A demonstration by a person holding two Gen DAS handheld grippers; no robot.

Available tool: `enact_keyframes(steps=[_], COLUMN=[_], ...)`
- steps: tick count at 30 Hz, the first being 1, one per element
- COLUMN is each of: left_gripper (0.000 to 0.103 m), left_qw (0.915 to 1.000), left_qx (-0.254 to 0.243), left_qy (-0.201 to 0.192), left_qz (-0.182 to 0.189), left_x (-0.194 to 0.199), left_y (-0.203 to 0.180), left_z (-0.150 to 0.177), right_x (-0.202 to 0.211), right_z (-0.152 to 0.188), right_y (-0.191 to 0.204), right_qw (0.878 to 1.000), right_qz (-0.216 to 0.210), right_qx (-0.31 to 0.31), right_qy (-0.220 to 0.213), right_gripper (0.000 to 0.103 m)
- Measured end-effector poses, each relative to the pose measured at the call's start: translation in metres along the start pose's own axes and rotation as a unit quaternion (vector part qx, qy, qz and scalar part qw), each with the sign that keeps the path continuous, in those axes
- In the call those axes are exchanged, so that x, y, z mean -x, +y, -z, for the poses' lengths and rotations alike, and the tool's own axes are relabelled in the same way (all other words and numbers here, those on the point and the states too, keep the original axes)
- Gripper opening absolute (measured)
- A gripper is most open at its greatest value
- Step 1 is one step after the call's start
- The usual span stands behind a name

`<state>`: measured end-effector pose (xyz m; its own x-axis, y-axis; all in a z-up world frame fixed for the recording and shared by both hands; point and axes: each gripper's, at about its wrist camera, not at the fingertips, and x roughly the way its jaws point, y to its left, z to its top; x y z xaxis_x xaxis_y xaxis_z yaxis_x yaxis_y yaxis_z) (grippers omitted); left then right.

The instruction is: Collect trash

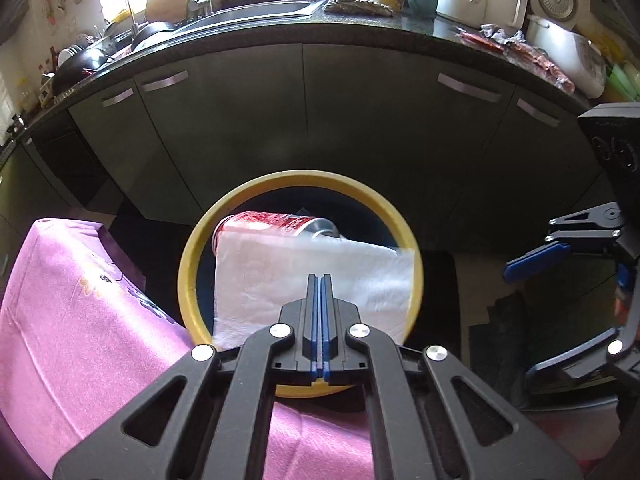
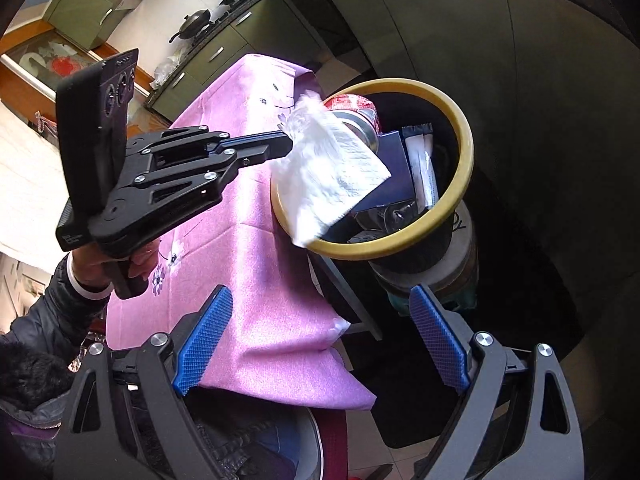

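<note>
The person is at the dropping step: the left gripper (image 2: 289,141) is pinching a white tissue (image 2: 332,168) by its upper corner, jaws closed tight on it, and is holding it out past the table's far edge so that the sheet is hanging over the near rim of the yellow-rimmed bin (image 2: 466,160). The table, draped in a pink cloth (image 2: 240,264), is sitting just left of the bin, almost touching it. As I read it, the next move is calling for the jaws to part while the tissue is over the opening, perhaps a little further in, since its lower edge is draping across the rim and could slide down the outside. The tissue is looking thin, crumpled and limp, faintly embossed. Inside the bin a red can (image 1: 276,222) is lying on its side among dark packets. Further right, the right gripper (image 2: 320,344) is hanging wide open and empty, short of the bin.
</note>
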<state>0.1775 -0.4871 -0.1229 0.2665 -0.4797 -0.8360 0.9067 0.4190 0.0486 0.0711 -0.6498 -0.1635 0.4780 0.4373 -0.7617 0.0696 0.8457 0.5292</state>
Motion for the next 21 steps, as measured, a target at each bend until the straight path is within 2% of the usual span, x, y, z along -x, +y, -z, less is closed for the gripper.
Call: enact_keyframes(steps=[4,11,13,14,15,17,19,20,21], left_gripper=[0.005,0.005,0.009,0.023,0.045,0.068,0.08,0.092,0.096], left_qw=[0.9998,0.9999,0.9998,0.9997,0.9994,0.998,0.9949,0.9924,0.9881], left_qx=[-0.007,0.007,0.012,0.016,0.024,0.042,0.057,0.063,0.071], left_qy=[0.0,-0.002,-0.009,-0.013,-0.02,-0.04,-0.065,-0.078,-0.095], left_qz=[-0.02,-0.014,-0.011,-0.011,-0.014,-0.024,-0.052,-0.072,-0.098], left_x=[-0.005,0.006,0.018,0.024,0.034,0.056,0.086,0.101,0.119], left_y=[0.003,0.018,0.02,0.022,0.024,0.028,0.033,0.034,0.036], left_z=[0.005,0.01,0.014,0.017,0.021,0.032,0.048,0.057,0.069], right_x=[0.001,0.001,0.001,0.001,0.0,0.0,0.0,-0.001,-0.002], right_z=[0.002,0.004,0.004,0.004,0.004,0.004,0.006,0.007,0.008], right_y=[-0.003,0.0,0.002,0.003,0.004,0.008,0.016,0.02,0.026], right_qw=[1.0,1.0,1.0,1.0,1.0,1.0,1.0,1.0,1.0], right_qz=[-0.003,-0.004,-0.004,-0.004,-0.005,-0.003,-0.001,-0.002,-0.002], right_qx=[-0.005,-0.005,-0.003,-0.002,-0.001,0.002,0.008,0.011,0.016], right_qy=[-0.003,-0.003,-0.003,-0.004,-0.004,-0.007,-0.009,-0.01,-0.012], right_gripper=[0.089,0.089,0.089,0.089,0.089,0.089,0.089,0.089,0.089])
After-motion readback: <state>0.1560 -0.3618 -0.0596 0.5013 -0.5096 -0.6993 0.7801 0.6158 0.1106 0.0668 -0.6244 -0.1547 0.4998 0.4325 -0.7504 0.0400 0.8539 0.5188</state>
